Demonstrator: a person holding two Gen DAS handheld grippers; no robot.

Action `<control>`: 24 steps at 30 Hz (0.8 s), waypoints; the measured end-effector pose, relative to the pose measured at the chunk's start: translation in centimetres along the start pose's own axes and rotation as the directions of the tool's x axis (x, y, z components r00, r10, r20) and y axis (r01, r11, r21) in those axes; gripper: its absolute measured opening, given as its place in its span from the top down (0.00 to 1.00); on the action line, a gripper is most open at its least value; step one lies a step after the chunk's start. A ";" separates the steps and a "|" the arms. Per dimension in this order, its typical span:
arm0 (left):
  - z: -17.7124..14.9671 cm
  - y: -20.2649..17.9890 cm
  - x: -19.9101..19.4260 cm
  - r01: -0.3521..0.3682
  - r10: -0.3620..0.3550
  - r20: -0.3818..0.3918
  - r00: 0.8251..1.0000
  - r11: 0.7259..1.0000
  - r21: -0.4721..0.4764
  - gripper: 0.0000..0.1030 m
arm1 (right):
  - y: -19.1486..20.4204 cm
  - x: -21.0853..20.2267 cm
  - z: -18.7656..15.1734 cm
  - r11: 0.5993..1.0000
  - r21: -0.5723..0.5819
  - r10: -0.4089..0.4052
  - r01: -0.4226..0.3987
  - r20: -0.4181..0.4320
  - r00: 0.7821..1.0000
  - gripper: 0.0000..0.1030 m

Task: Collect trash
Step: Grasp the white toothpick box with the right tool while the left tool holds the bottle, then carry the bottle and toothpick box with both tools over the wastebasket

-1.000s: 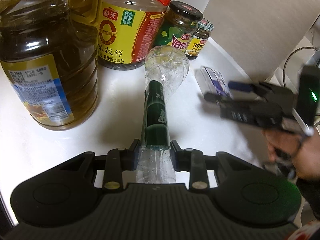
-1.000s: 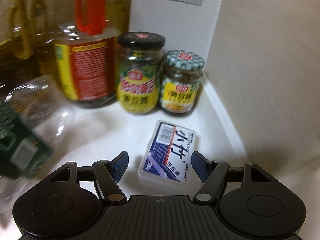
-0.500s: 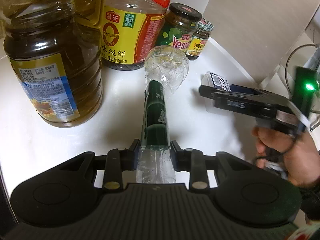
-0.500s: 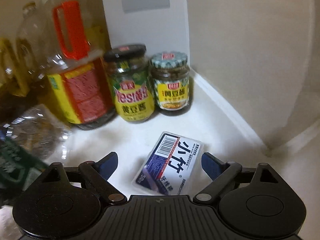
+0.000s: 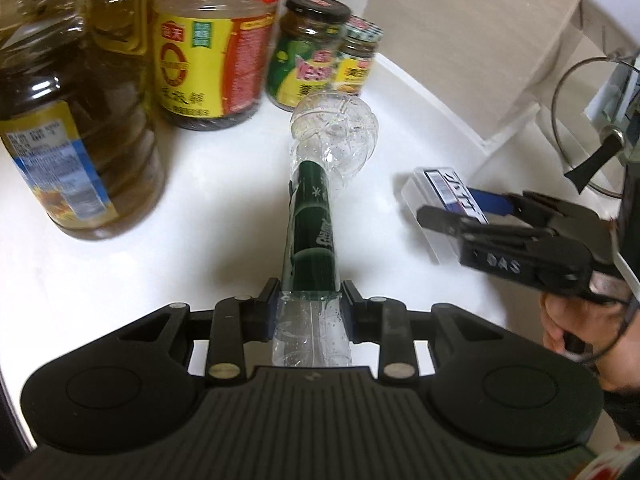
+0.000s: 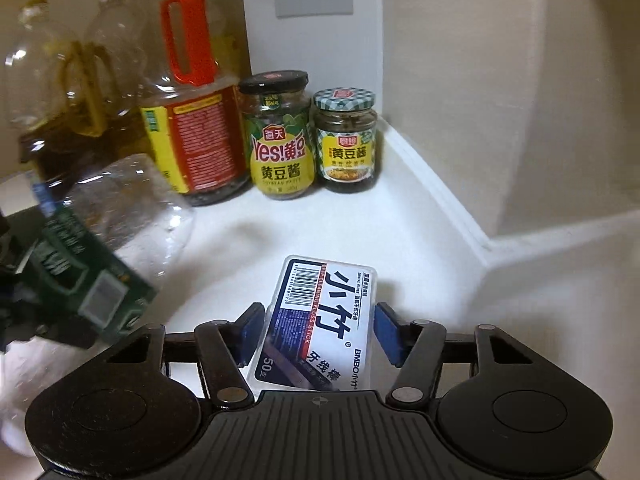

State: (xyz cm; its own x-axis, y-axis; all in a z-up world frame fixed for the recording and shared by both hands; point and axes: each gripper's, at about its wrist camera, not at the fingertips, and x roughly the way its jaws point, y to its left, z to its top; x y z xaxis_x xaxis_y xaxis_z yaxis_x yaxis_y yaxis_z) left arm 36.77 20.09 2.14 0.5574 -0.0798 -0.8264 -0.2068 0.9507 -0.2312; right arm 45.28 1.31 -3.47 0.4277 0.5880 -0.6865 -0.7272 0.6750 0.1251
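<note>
Light: I see warm, dim indoor light.
Glare: on the white counter (image 6: 400,240).
Blur: my left view smears the oil bottles (image 5: 72,152).
Edges: fisheye bending, dark corners.

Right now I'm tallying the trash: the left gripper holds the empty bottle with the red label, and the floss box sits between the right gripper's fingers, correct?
Not quite: the bottle in the left gripper has a dark green label, as the left wrist view shows. The floss box does sit between the right gripper fingers.

Oil bottles' (image 5: 72,132) tops cut off above; bottle's (image 5: 312,320) neck behind fingers.
</note>
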 end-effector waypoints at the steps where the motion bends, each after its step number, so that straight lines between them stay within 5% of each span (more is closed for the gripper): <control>1: -0.1 -0.5 -0.2 0.001 -0.001 -0.002 1.000 1.000 -0.004 0.73 | -0.2 -0.7 -0.5 1.000 -0.001 0.007 -0.007 0.000 1.000 0.43; 11: -3.8 -4.8 -3.6 0.001 -0.001 0.003 1.000 0.998 -0.063 0.73 | -2.0 -4.8 -4.2 0.998 0.004 0.070 -0.070 -0.001 0.998 0.44; 17: -6.4 -6.0 -5.2 0.085 -0.086 -0.007 0.996 0.995 -0.060 0.73 | -2.2 -9.4 -6.8 0.998 0.055 0.033 -0.034 0.019 0.999 0.44; 24: -10.2 -7.4 -7.6 0.223 -0.219 -0.069 0.973 0.973 0.057 0.73 | 0.5 -17.0 -11.3 0.986 0.157 -0.060 0.054 0.038 0.997 0.44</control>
State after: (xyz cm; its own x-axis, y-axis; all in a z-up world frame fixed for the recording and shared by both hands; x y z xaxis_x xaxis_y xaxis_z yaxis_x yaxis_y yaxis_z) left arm 25.87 10.60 4.84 0.5322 -0.3063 -0.7893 -0.0315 0.9244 -0.3800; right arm 31.61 -13.37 0.17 0.4907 0.5627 -0.6653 -0.6097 0.7672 0.1992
